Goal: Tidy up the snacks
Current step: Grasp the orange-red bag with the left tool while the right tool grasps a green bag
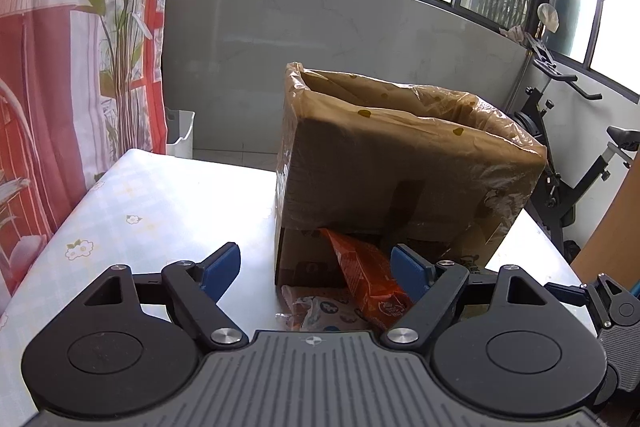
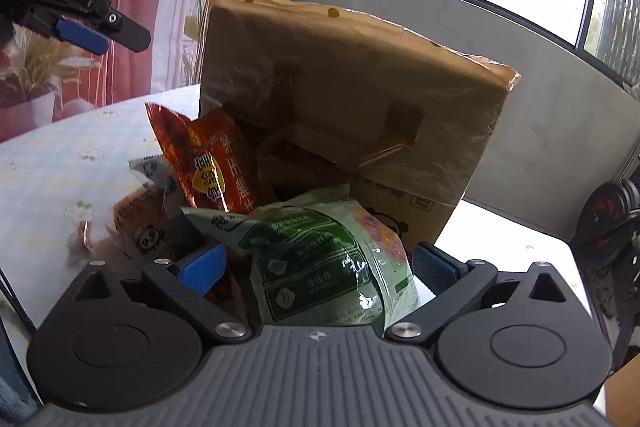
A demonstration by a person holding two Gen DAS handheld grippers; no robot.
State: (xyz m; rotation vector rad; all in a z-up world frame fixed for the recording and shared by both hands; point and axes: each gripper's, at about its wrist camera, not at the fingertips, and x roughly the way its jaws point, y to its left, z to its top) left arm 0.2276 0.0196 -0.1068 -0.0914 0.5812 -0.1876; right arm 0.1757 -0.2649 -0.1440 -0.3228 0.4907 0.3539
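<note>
A cardboard box [image 1: 400, 171] lined with a clear plastic bag stands on the table, also seen in the right wrist view [image 2: 352, 79]. An orange snack packet [image 1: 360, 267] leans against the box's front, above a white panda-print packet [image 1: 324, 311]. My left gripper [image 1: 316, 267] is open just before them, its right pad beside the orange packet. My right gripper [image 2: 318, 265] is open with a green snack bag [image 2: 328, 259] lying between its fingers; the pads do not press it. Left of it are the orange packet [image 2: 212, 163] and small panda-print packets [image 2: 148, 235].
The table [image 1: 160, 195] has a pale flowered cloth. A red-and-white curtain [image 1: 48, 87] hangs at the left, with a white bin [image 1: 180, 131] behind the table. An exercise bike [image 1: 560, 155] stands at the right. The left gripper [image 2: 84, 31] shows at the upper left of the right wrist view.
</note>
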